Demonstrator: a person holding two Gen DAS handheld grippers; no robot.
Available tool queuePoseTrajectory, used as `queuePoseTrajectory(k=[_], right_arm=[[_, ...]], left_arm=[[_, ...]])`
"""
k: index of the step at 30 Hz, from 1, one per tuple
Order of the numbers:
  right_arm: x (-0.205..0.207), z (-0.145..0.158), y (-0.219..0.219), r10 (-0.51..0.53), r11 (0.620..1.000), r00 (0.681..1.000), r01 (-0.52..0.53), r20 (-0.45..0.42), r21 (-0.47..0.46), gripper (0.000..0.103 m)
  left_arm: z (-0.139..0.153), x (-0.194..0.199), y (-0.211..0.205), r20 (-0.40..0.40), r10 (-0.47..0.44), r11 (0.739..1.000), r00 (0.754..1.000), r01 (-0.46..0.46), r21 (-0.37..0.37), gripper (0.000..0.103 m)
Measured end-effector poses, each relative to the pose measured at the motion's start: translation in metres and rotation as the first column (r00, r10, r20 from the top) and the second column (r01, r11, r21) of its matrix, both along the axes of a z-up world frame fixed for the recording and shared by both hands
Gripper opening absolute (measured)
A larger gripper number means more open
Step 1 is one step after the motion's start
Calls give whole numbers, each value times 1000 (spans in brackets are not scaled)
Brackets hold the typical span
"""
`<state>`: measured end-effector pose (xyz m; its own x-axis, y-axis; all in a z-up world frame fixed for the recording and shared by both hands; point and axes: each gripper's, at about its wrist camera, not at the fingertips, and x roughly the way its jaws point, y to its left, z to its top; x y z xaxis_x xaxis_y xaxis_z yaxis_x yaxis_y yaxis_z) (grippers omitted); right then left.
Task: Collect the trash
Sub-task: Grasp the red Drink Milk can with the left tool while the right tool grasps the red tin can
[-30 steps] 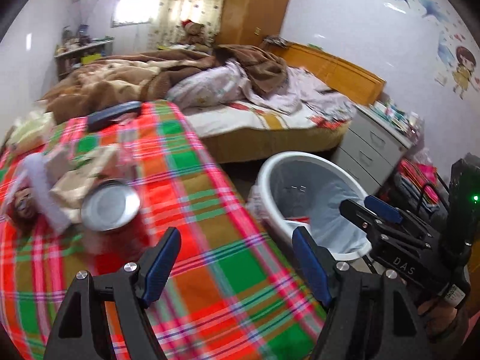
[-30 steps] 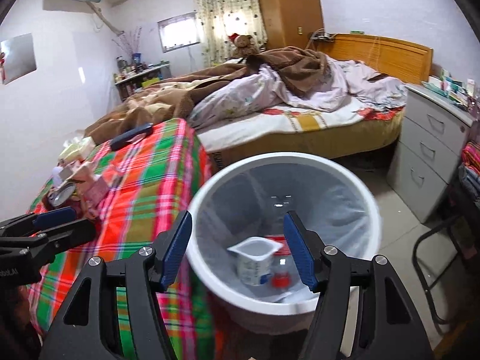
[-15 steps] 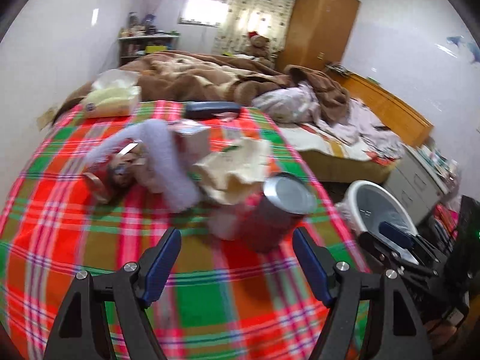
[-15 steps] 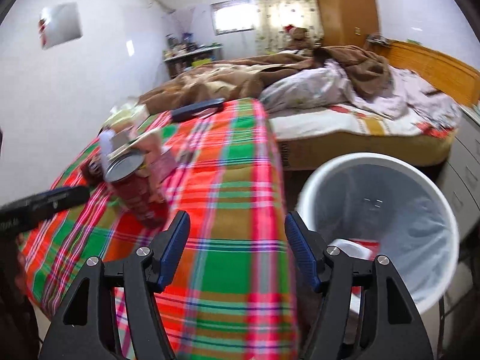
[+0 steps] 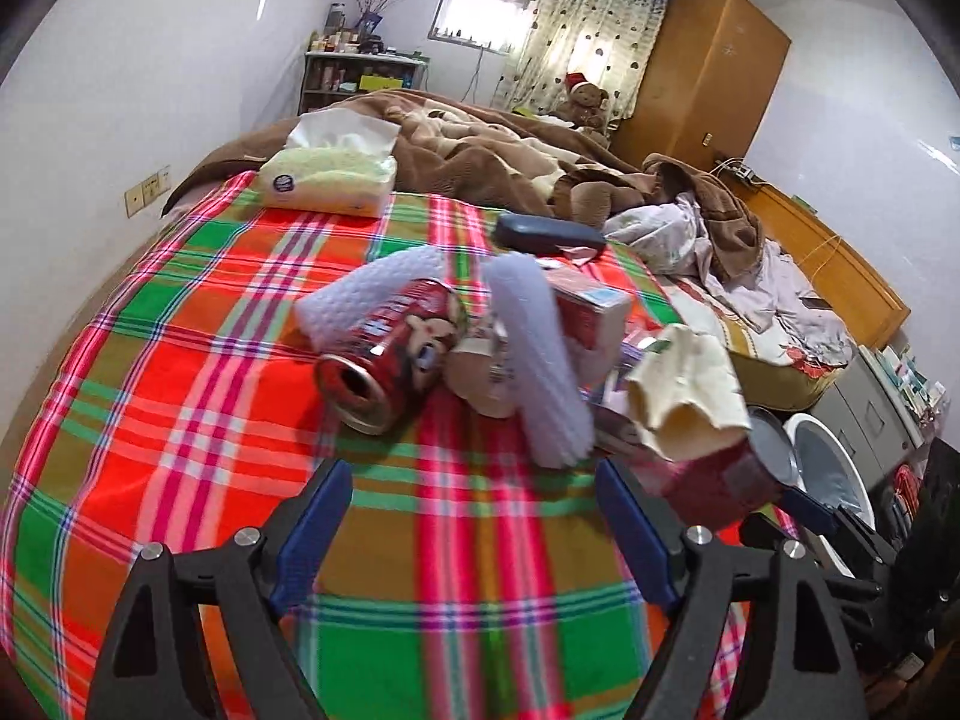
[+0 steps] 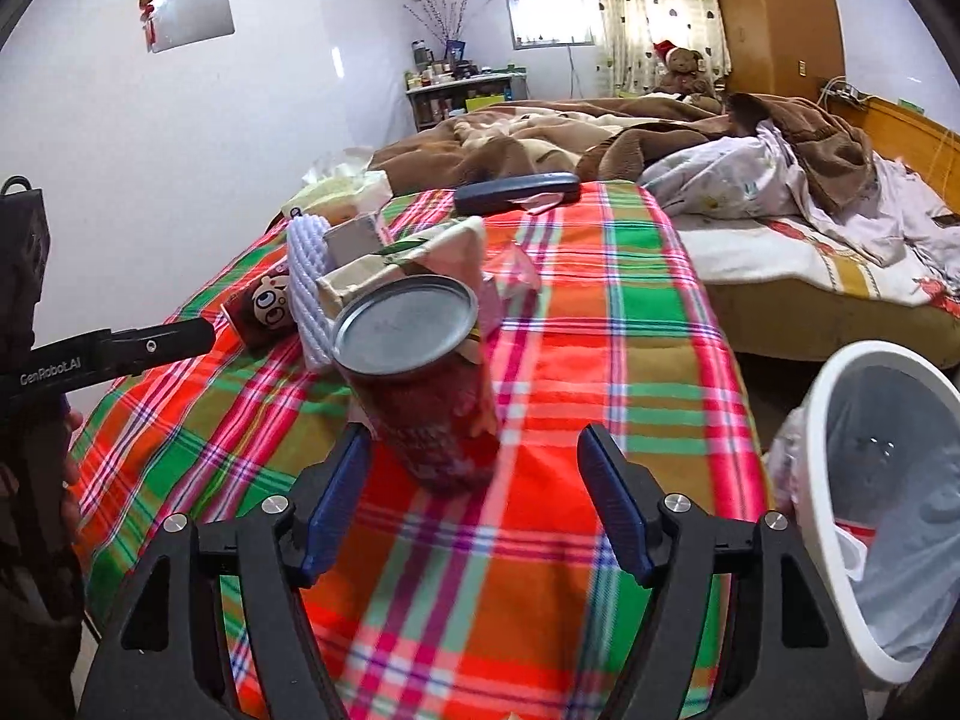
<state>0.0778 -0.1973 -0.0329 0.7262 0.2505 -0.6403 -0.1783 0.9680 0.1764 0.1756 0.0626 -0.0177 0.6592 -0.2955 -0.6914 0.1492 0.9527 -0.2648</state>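
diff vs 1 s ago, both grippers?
The right gripper swung left from over the white bin to the plaid table, now open in front of the upright red can. The left gripper also turned left, from the table's bin-side edge to the trash pile, facing the lying red can. Both stayed open and empty; trash unmoved.

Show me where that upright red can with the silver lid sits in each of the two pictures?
Left wrist view: upright red can at lower right, partly behind crumpled paper.
Right wrist view: the can is at centre, just ahead of the open tool.
Shared landmark: dark glasses case at the table's far end.
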Motion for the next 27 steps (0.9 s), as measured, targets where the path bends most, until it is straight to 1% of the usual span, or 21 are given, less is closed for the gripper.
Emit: queuePoseTrajectory(k=[2, 4, 8, 11, 14, 15, 16, 18, 21, 22, 24, 26, 27], right_arm=[[3, 0, 5, 3, 1000, 1000, -3, -5, -10, 72], [6, 1, 8, 6, 1000, 1000, -6, -5, -26, 72], [15, 1, 13, 1, 999, 1000, -1, -12, -49, 72], [19, 1, 15, -2, 999, 1000, 2, -18, -42, 72], [22, 2, 17, -4, 999, 1000, 3, -14, -39, 72], [23, 1, 18, -6, 999, 1000, 5, -16, -48, 72], [24, 0, 20, -7, 998, 1000, 6, -18, -57, 72], [25, 0, 22, -5, 998, 1000, 4, -22, -62, 71], [26, 0, 24, -6, 998, 1000, 5, -18, -66, 56], [27, 0, 24, -10, 998, 1000, 9, -16, -67, 55], [28, 0, 23, -17, 998, 1000, 16, -16, -60, 55], [28, 0, 22, -19, 999, 1000, 18, -19, -50, 55], [28, 0, 21, -20, 999, 1000, 19, -19, -47, 55]], left_arm=[[-2, 7, 4, -14, 9, 1000, 1000, -9, 17, 83], [-2, 14, 8, -12, 22, 999, 1000, -22, 33, 83], [-4, 35, 12, -15, 19, 998, 1000, -18, 66, 83], [-7, 49, 13, -21, 22, 994, 1000, -20, 107, 83], [-9, 63, 14, -17, 20, 992, 1000, -18, 128, 83], [-10, 68, 15, -19, 17, 991, 1000, -14, 130, 81], [-11, 71, 17, -19, 17, 992, 1000, -15, 129, 76], [-11, 78, 17, -12, 0, 993, 1000, 1, 119, 75], [-15, 86, 15, -29, -9, 992, 1000, 13, 124, 70], [-17, 89, 14, -33, -16, 992, 999, 20, 123, 68], [-20, 93, 12, -44, -26, 992, 999, 31, 123, 66], [-23, 97, 9, -51, -38, 991, 998, 44, 126, 61], [-24, 99, 9, -54, -43, 991, 998, 49, 124, 60]])
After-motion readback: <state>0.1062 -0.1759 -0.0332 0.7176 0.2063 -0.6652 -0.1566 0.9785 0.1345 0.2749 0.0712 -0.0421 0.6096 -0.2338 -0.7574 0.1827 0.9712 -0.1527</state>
